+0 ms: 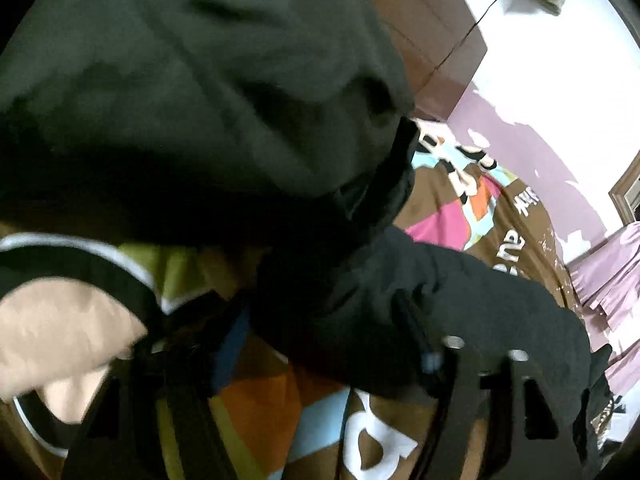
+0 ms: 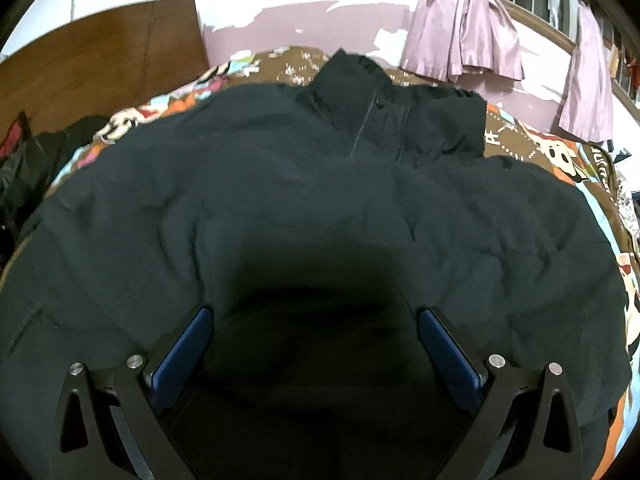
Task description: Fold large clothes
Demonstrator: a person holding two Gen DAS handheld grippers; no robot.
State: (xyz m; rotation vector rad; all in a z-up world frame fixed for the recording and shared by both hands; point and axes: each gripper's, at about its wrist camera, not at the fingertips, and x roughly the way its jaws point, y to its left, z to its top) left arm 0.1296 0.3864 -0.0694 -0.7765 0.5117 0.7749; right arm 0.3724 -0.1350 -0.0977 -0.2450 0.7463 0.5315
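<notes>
Right wrist view shows a big dark jacket [image 2: 320,184] lying spread out on the bed [image 2: 532,140], which has a bright cartoon cover. The collar [image 2: 360,80] is at the far end, near the purple wall. The right hand-held gripper [image 2: 314,340] sits over the near part of the jacket. Its two blue pads [image 2: 182,356] are wide apart and hold nothing.

From the left wrist view, part of the jacket [image 1: 200,100] is up in the air, close to the camera and blurry. More dark cloth lies bunched over the left hand-held gripper [image 1: 320,368], and its tips are hidden, so I cannot tell if it is pinching the cloth or not.

I think the folding is only at its start. The body looks mostly flat and wide, with no neat fold to see yet. One side seems to be lifted, maybe to go over the middle. The other side and the fold from near end to far end look like they are left to do.
</notes>
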